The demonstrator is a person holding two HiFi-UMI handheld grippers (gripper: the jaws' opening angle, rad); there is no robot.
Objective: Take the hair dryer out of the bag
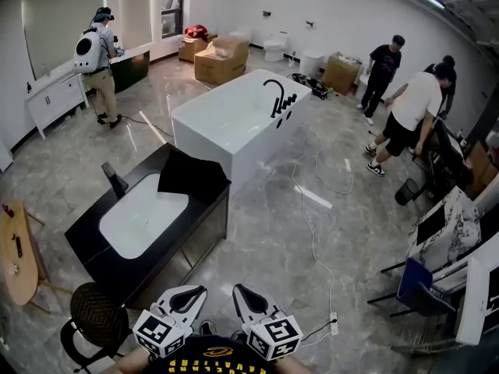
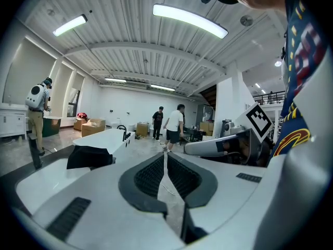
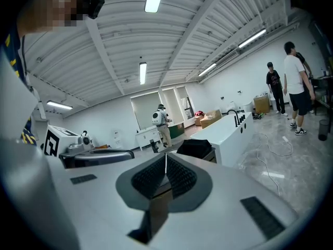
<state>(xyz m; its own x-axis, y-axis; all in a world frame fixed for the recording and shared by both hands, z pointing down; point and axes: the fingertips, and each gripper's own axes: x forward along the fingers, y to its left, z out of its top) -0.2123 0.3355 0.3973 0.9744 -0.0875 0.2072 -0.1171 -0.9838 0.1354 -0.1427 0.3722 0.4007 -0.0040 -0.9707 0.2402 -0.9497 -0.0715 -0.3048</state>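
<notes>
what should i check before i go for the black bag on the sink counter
1. Left gripper free: ok, jaws together, nothing between them.
2. Right gripper free: ok, jaws together, empty.
3. Black bag located: ok, on the far corner of the black counter, beside the white sink.
4. Hair dryer in sight: cannot tell, none shows outside the bag.
5. Bag opening facing you: cannot tell.
6. Bag within reach: probably not ok, both grippers are close to the body, short of the counter.
</notes>
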